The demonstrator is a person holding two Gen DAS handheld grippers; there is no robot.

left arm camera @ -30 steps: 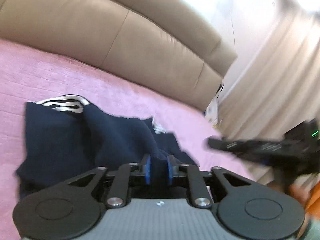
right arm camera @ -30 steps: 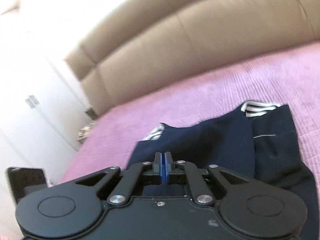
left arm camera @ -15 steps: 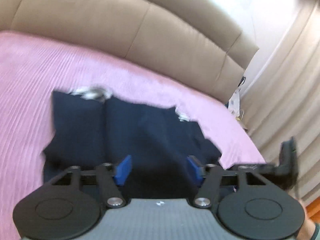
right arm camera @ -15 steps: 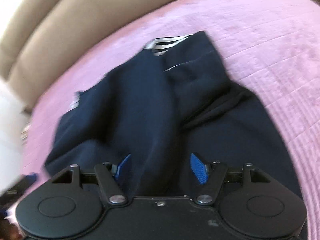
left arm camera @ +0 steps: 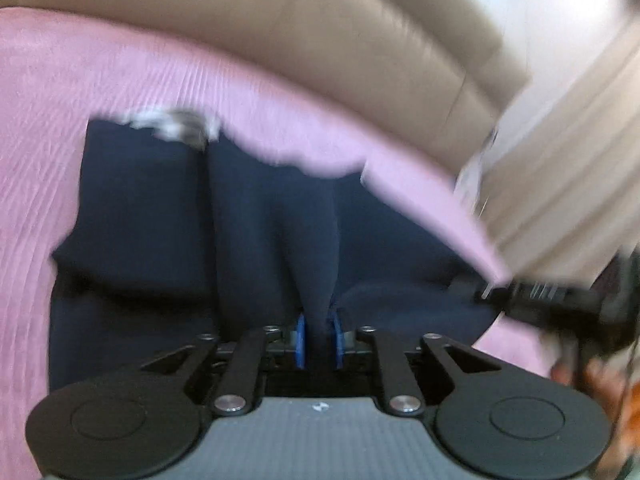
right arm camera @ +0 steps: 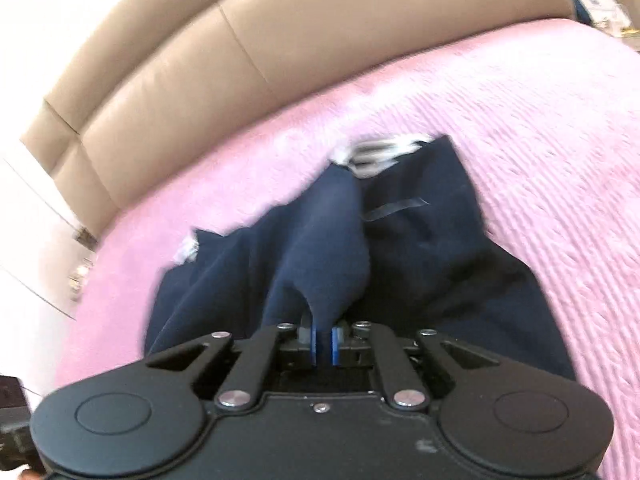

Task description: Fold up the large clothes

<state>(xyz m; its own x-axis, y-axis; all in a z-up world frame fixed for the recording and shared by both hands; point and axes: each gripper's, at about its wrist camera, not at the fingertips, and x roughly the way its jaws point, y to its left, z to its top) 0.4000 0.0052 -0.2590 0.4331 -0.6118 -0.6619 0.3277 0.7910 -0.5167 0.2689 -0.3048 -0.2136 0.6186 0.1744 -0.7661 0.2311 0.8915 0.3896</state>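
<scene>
Navy cloth sits pinched between our blue pads on both sides. Our left gripper (left arm camera: 319, 340) is closing on a raised ridge of the dark garment (left arm camera: 160, 208), and our right gripper (right arm camera: 323, 345) is closing on a similar peak of the same fabric — in each view the cloth rises from the bed to a point between the jaws, so we judge both hands have gathered the near edge in order to lift it and carry it over for a fold. Beyond the pinched ridges the garment lies rumpled on the pink bedspread (right arm camera: 560, 128), its far end showing a striped black-and-white trim (right arm camera: 380, 152), blurred here. In the left view the other gripper shows at the right edge, just beside the cloth. Farther back, the beige padded headboard (right arm camera: 208, 64) closes the scene, with pale curtains (left arm camera: 560, 152) to one side.
</scene>
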